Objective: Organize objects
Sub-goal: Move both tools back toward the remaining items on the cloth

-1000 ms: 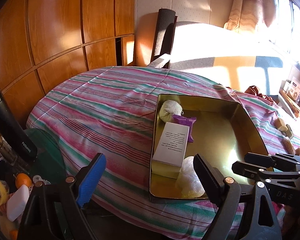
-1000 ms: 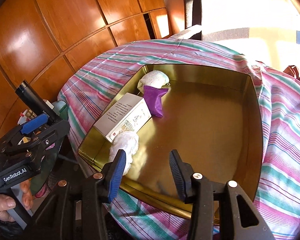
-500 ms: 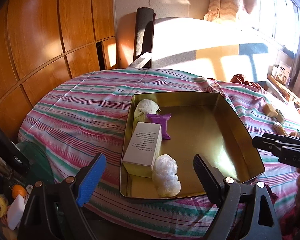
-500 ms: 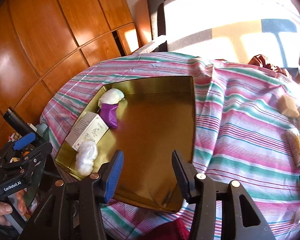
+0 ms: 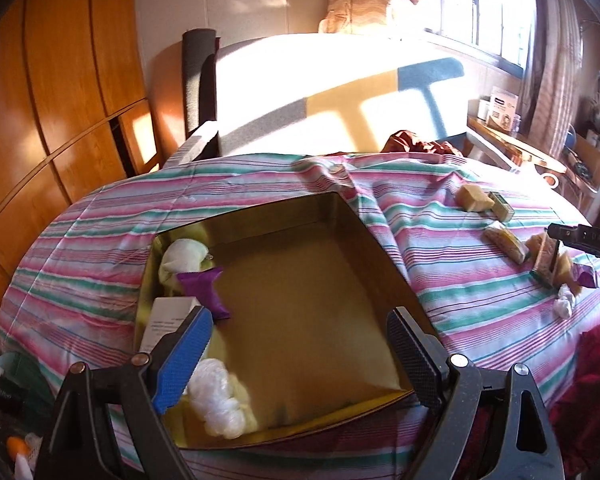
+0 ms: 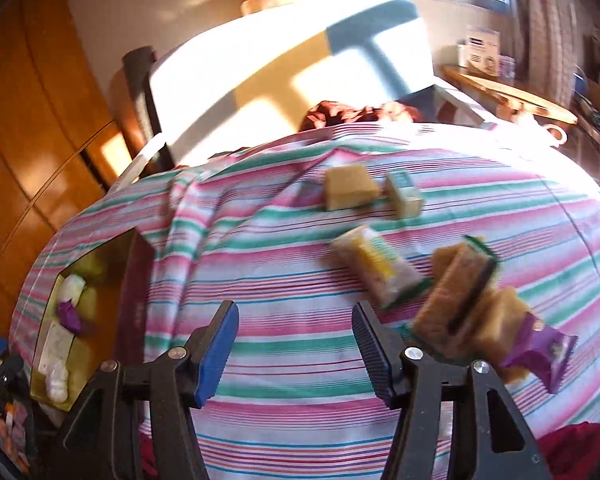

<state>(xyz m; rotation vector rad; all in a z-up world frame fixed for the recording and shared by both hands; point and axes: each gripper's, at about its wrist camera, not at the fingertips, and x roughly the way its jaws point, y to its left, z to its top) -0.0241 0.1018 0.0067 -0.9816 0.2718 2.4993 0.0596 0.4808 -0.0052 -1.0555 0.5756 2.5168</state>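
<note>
1. Your right tool (image 6: 294,344) is empty. Its jaws have just been opening and stand about half wide, with only the striped cloth (image 6: 300,280) under them.
2. Your left tool (image 5: 296,354) is wide open and empty too. It hangs over the gold tin (image 5: 300,320).
3. The things left to sort lie on the desk ahead and to the right of your right tool. The closest is the wrapped sponge (image 6: 374,266), just past the right jaw.
4. It looks soft and light, so I think it will squash. Its wrapper may be slippery. Pinch it across the short middle, not the loose ends.
5. The scrub sponge (image 6: 456,292) leans on others further right. A bump could tip it.
6. The tin sits well to the left of your right tool.
</note>
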